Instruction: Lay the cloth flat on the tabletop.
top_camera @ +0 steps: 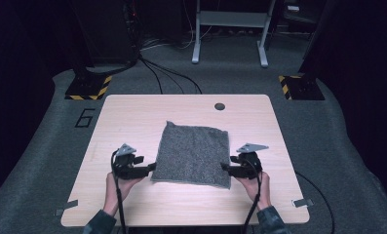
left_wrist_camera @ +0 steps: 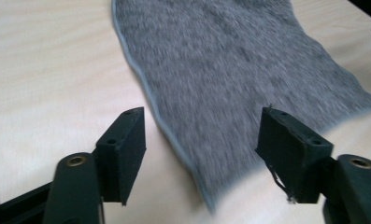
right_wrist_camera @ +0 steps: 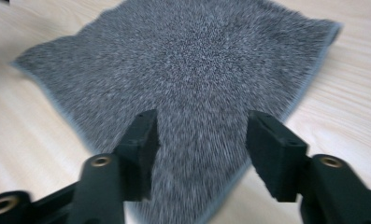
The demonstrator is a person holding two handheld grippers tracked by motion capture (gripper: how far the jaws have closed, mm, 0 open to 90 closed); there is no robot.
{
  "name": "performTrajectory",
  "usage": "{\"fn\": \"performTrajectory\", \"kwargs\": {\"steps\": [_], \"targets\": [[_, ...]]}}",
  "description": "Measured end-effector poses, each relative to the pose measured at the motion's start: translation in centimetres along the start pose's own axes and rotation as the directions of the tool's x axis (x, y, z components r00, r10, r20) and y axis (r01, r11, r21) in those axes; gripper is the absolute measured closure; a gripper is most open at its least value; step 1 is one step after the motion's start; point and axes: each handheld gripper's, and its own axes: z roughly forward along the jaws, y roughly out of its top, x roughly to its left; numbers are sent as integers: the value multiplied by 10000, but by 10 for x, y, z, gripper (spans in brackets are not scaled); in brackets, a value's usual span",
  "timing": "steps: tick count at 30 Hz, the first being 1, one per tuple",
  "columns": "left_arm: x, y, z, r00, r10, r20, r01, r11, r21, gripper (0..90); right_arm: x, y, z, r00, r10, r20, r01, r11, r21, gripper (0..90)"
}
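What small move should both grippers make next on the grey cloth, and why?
Probably shut both on the near corners. The left gripper and right gripper are open, each with a corner of the cloth between its jaws, and the cloth lies flat on the table, not yet gripped.

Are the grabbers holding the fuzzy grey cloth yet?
No. Each hand-held gripper, left and right, is open at a near corner of the grey cloth, holding nothing.
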Motion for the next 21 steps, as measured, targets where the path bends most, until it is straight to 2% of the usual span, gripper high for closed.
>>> {"fn": "performTrajectory", "kwargs": {"steps": [1,2,3,5,6,7,8,9,11,14,16,19,20,21], "targets": [[-1,6,13,9999,54,-152,-49,9996,273,284,0,3,9,10000,-7,75,6,9999,101,383],[0,11,24,9999,118,-94,-113,9988,475,246,0,5,19,9999,62,88,-65,9995,323,349],[-1,14,35,9991,369,-229,-354,9974,635,238,0,7,33,9996,289,-59,-286,9988,392,319],[-4,16,55,9968,672,-425,-633,9943,860,238,1,7,39,9997,213,101,-218,9983,531,298],[-6,16,63,9932,975,-635,-904,9902,1066,240,1,6,44,9995,200,236,-213,9982,565,292],[-6,15,69,9919,1091,-649,-1000,9864,1307,253,-1,5,51,9995,174,252,-191,9976,672,265],[-7,13,73,9929,1089,-478,-1014,9851,1387,253,-1,5,51,9995,174,252,-191,9976,672,265],[-7,12,74,9923,1183,-354,-1117,9822,1510,272,-2,3,56,9997,177,141,-188,9961,862,252],[-11,7,74,9885,1467,-358,-1389,9764,1655,282,-3,1,59,9997,225,-2,-224,9953,937,243],[-15,-4,71,9864,1607,-358,-1521,9727,1754,289,-3,-3,61,9999,141,-59,-134,9946,1030,241],[-20,-11,66,9811,1867,-511,-1754,9692,1729,293,-1,-5,59,9997,155,-196,-135,9947,1016,243],[-26,-21,57,9799,1901,-599,-1778,9696,1681,288,3,-13,53,9994,-176,-314,206,9951,966,246],[-29,-26,53,9783,1989,-580,-1869,9680,1673,286,4,-15,50,9988,-288,-402,329,9941,1033,245],[-32,-29,49,9793,1968,-465,-1864,9676,1701,286,4,-15,50,9988,-288,-402,329,9941,1033,245]]}}
